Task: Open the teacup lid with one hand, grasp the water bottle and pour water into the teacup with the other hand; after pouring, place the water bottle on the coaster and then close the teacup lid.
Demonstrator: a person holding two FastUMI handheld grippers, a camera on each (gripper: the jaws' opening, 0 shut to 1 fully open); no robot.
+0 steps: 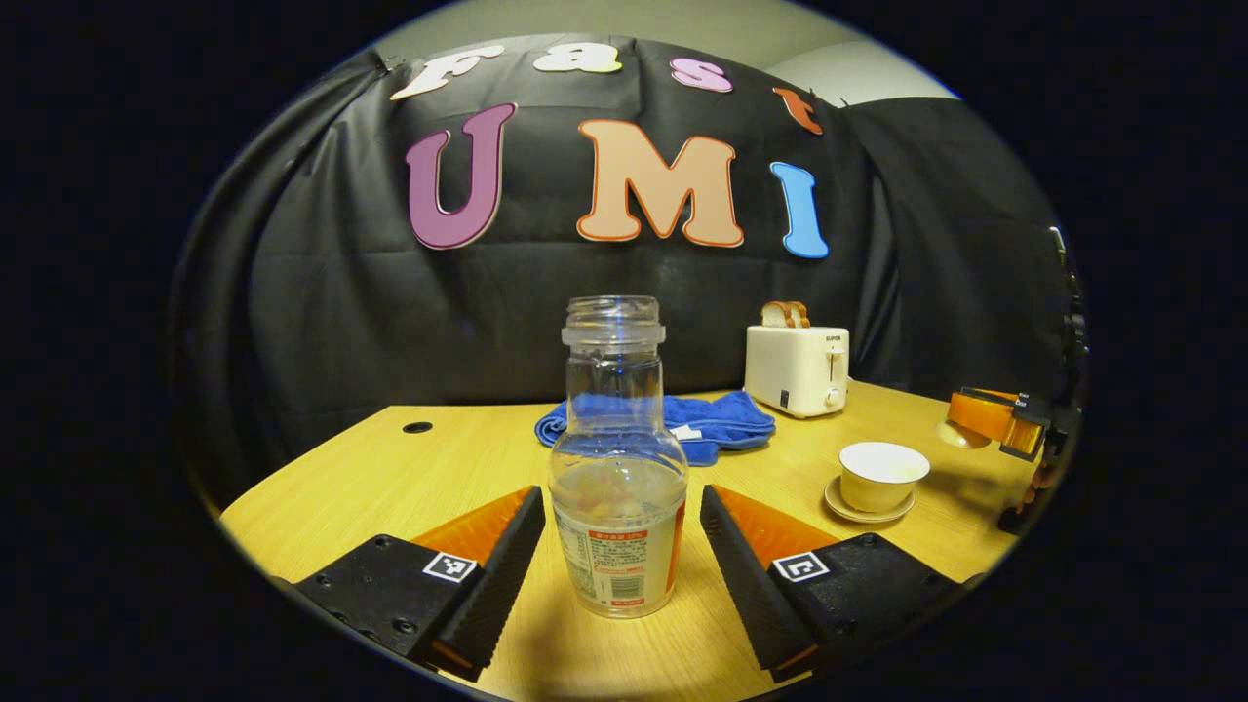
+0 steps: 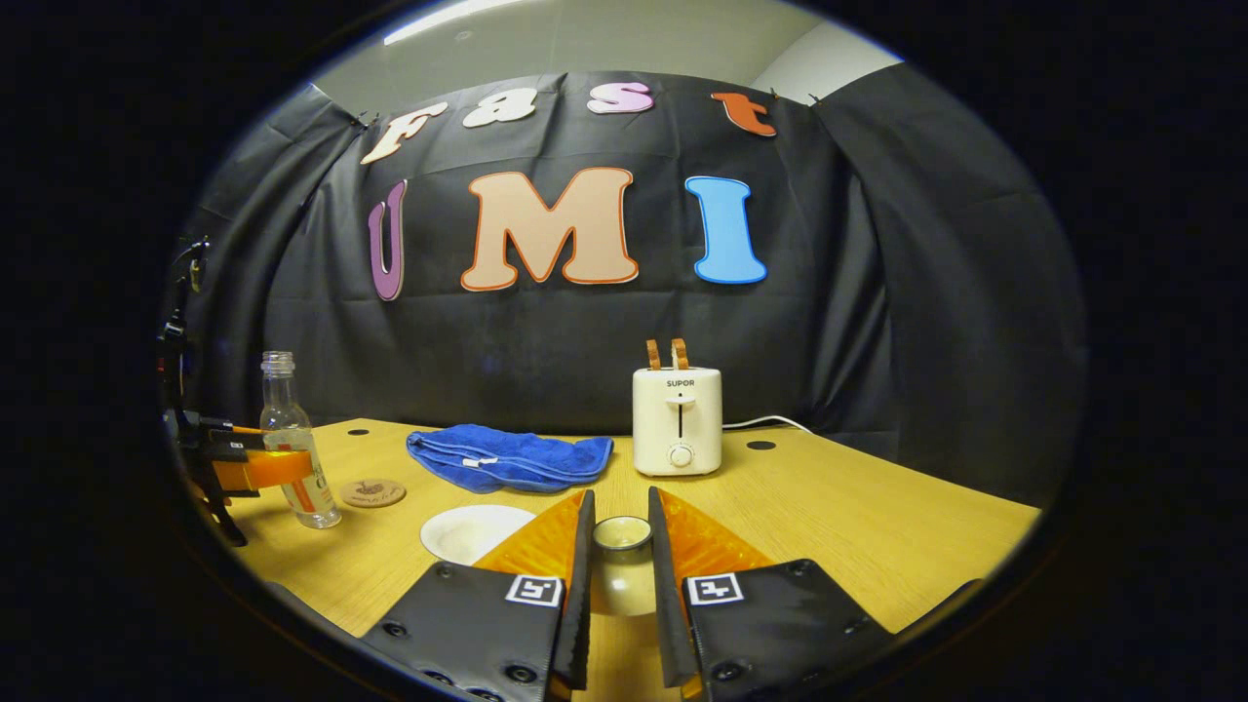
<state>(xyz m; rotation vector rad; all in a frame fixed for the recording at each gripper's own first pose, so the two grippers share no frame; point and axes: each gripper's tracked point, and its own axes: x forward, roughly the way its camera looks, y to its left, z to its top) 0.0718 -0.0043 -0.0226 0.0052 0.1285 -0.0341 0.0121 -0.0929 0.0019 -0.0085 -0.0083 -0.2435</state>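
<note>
A staged recording booth inside an office-like room: black cloth hangs as a backdrop behind a light wooden table with cable holes, and a plain pale wall and ceiling show above the drape. Household props on the table, a white toaster holding bread and a crumpled blue towel, mimic a home kitchen.

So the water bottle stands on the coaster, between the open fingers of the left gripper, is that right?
Not quite. The water bottle stands on the bare table, not on the coaster, which lies beside it, as the right gripper view shows. The rest holds: the bottle is between the open fingers of the left gripper.
</note>
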